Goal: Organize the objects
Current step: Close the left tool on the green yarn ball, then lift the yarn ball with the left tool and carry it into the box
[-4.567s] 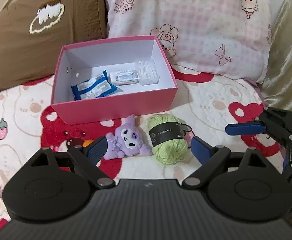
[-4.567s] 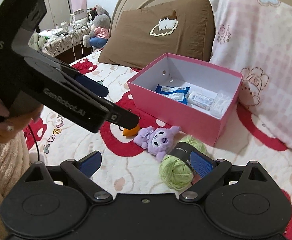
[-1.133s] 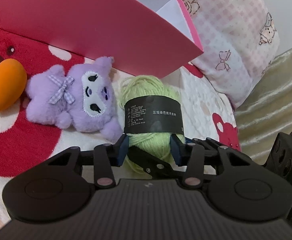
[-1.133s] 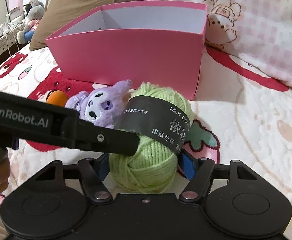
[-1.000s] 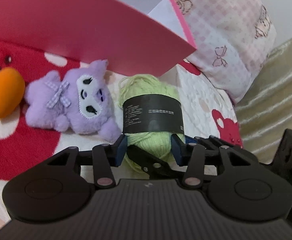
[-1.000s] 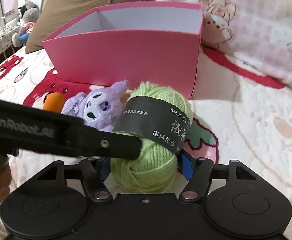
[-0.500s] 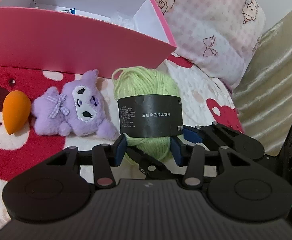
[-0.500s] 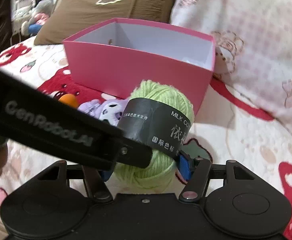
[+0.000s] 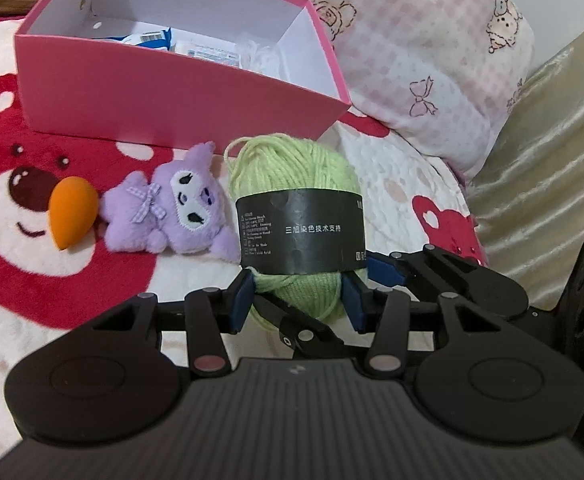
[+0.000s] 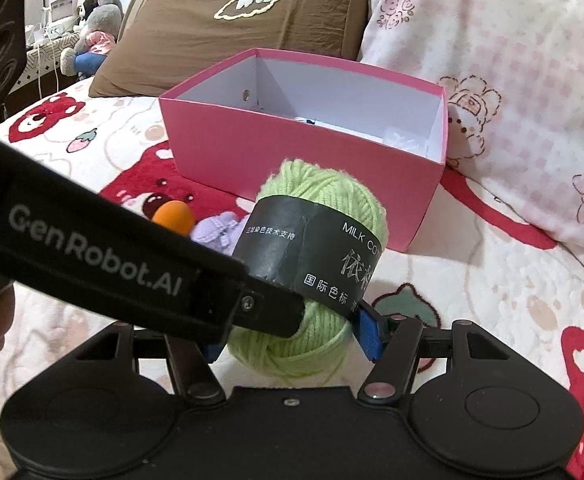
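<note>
Two grippers share one green yarn ball [image 9: 294, 184], held above the bed near the pink box [image 9: 164, 92]. Left gripper [image 9: 295, 306] and right gripper [image 10: 292, 342] both have fingers partly closed, pinching its lower end. It looks light and squashy; grip below the paper band. Both point slanting downward.

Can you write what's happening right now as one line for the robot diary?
left gripper: shut on yarn ball | right gripper: shut on yarn ball | pink box: open, behind | purple plush: on bedspread
</note>
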Action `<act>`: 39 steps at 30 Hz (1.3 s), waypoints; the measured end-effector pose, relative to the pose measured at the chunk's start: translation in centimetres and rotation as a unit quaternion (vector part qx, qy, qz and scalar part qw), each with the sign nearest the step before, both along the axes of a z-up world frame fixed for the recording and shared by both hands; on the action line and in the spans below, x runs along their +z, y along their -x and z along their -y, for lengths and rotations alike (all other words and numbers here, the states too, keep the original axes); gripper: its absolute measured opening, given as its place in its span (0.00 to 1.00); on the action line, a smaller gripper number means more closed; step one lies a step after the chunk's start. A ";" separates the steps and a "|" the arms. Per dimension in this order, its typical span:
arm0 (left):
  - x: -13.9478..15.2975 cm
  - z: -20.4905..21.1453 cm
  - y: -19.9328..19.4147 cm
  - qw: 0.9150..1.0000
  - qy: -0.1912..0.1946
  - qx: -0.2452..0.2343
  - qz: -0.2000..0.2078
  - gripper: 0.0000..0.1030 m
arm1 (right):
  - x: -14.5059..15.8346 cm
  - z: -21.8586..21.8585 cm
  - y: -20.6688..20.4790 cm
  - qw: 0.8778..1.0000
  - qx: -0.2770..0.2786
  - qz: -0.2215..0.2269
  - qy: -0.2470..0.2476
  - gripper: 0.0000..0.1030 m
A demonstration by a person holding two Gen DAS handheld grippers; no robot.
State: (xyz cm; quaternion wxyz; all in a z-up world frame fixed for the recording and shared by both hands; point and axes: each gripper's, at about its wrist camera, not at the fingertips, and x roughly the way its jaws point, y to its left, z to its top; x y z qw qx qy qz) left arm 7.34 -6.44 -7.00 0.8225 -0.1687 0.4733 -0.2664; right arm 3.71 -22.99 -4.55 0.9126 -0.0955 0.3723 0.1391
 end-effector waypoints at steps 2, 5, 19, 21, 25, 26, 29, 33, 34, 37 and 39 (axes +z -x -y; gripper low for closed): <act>0.5 -0.3 0.0 1.000 -0.007 0.002 -0.019 0.44 | 0.6 -0.2 0.1 1.000 0.002 -0.008 -0.007 0.65; 1.3 -0.9 0.2 1.000 -0.003 0.002 -0.028 0.43 | 1.6 -0.8 0.3 0.999 0.007 -0.032 -0.007 0.65; 4.9 -2.1 1.3 0.999 -0.052 0.009 -0.015 0.43 | 4.4 -1.2 -0.1 0.995 0.019 -0.071 -0.068 0.65; 5.5 -2.4 1.1 0.998 -0.059 0.007 -0.010 0.43 | 4.6 -1.5 -0.4 0.994 0.030 -0.069 -0.073 0.65; 7.9 -2.2 1.1 0.996 -0.089 -0.009 0.027 0.43 | 5.5 -1.7 -0.8 0.994 0.038 -0.051 -0.093 0.65; 8.5 -2.2 1.0 0.995 -0.090 -0.013 0.033 0.43 | 6.0 -1.7 -0.6 0.994 0.037 -0.041 -0.098 0.65; 10.5 -2.3 0.5 0.994 -0.090 -0.024 0.050 0.43 | 7.4 -1.8 -0.4 0.994 0.040 -0.005 -0.098 0.65; 12.3 -2.1 -0.5 0.993 -0.094 -0.037 0.058 0.43 | 9.3 -1.5 -1.2 0.994 0.049 0.012 -0.100 0.65; 12.6 -2.1 -0.8 0.993 -0.091 -0.036 0.061 0.43 | 9.8 -1.4 -1.6 0.994 0.062 0.012 -0.093 0.65; 13.8 -2.5 -1.5 0.993 -0.069 -0.029 0.088 0.43 | 11.5 -1.6 -3.1 0.994 0.086 0.015 -0.061 0.65; 14.6 -2.8 -1.9 0.994 -0.056 -0.021 0.096 0.43 | 12.7 -1.6 -3.8 0.994 0.091 0.031 -0.050 0.65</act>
